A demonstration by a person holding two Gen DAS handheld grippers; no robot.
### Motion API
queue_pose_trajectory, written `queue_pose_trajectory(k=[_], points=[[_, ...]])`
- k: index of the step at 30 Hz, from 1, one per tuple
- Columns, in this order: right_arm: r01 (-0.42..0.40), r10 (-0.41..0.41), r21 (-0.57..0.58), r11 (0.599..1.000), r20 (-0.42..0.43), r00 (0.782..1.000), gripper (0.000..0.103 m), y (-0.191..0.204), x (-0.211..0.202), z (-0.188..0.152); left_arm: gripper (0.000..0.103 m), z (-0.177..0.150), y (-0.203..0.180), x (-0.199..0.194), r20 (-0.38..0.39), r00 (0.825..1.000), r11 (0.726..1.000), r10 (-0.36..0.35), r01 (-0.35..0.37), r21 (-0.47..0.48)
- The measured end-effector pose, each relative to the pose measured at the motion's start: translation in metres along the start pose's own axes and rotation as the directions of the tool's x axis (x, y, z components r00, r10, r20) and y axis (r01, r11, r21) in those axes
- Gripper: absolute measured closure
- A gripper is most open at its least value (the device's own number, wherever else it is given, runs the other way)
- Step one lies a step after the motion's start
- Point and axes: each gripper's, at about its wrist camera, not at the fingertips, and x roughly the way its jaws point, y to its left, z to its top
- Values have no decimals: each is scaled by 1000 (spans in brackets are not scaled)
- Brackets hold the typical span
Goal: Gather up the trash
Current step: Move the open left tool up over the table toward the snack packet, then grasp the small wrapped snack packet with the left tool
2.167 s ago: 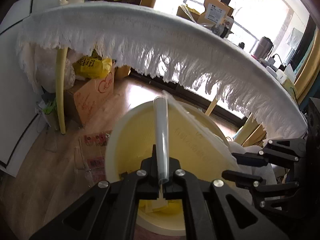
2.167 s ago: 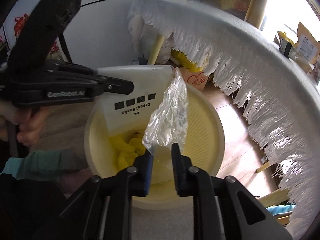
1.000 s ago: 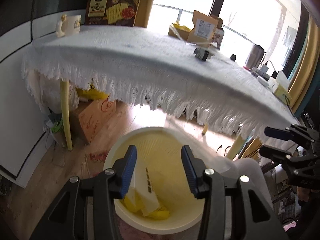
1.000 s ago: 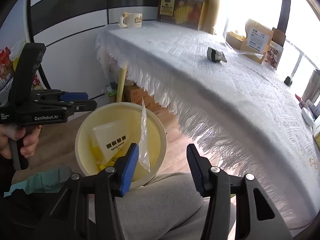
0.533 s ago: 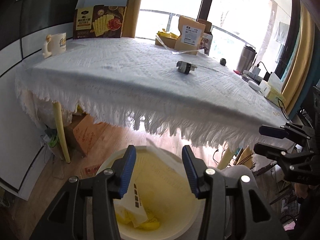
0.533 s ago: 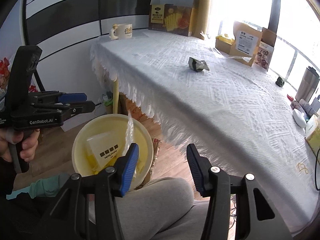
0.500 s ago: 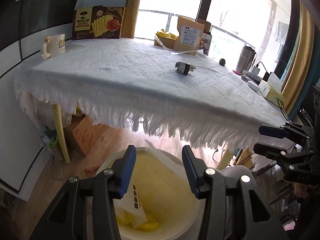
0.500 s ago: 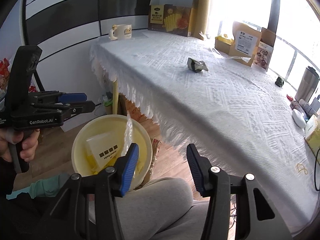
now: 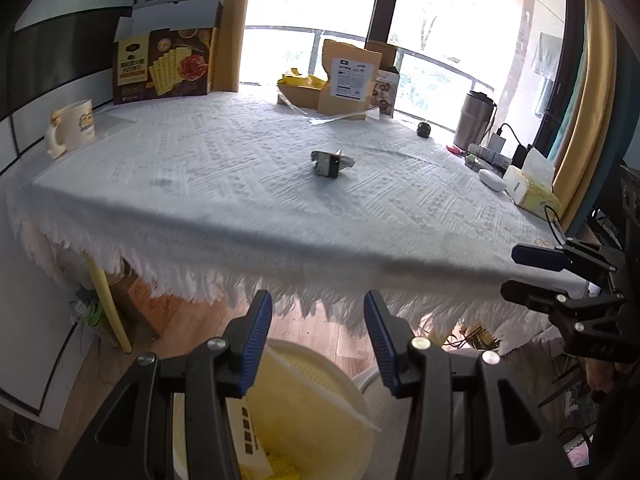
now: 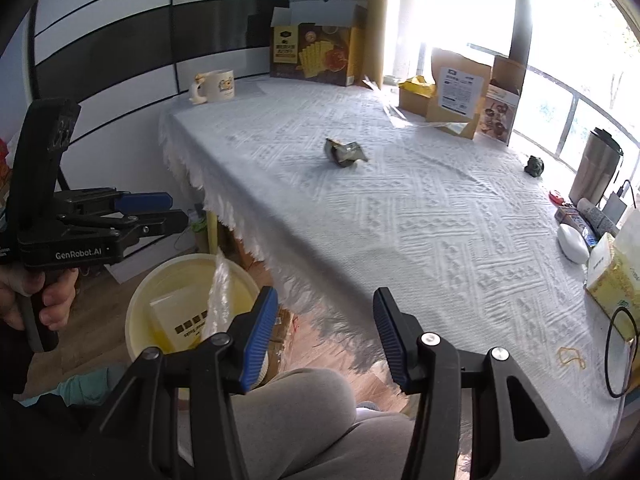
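Item: crumpled wrapper (image 10: 345, 152) on tablecloth (image 10: 420, 216) | Handling: likely light, soft, crushable | Grip: raised edge | left gripper (image 9: 318, 340), right gripper (image 10: 326, 332): parted, empty

My left wrist camera looks forward and down along its own jaws, from just off the near fringed edge of the surface (image 9: 280, 184), facing the windows. My right wrist camera sits further right, angled across the same surface toward the striped wall. Both views share the crumpled wrapper (image 9: 331, 162) mid-surface, the yellow bin (image 10: 160, 292) below, and each shows the other gripper at its margin.
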Motion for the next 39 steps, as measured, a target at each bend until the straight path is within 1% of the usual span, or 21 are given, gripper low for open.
queue_pose_trajectory(k=[8,12,18,20,21,22,25,29,33,39], points=[[24,-24,14,1000,-5,1000,56,-29,5,15,55,27,-14,18,2,1000,1000,-16,16,27],[41,-41,29,999,3,999,56,-46,7,24,55,40,-21,28,18,1000,999,-18,17,35],[60,-60,41,997,-1,998,56,-69,16,35,55,59,-22,46,25,999,998,-29,27,51],[63,-63,46,997,-4,998,56,-75,21,39,53,67,-23,54,24,999,998,-36,35,59],[64,-64,48,997,-5,998,56,-78,23,41,48,70,-24,58,25,999,997,-39,37,62],[64,-64,49,997,-6,998,56,-82,26,44,45,74,-24,62,27,999,997,-42,40,63],[66,-65,53,996,-14,998,56,-91,35,51,43,83,-23,73,30,999,997,-44,42,58],[65,-64,57,996,-21,998,56,-103,48,62,43,96,-22,89,39,998,998,-43,41,52],[64,-63,50,997,-16,998,56,-116,63,74,42,107,-22,106,54,998,999,-18,16,50],[58,-56,70,996,-28,998,56,-138,91,89,42,124,-17,129,50,998,999,-37,35,41]])
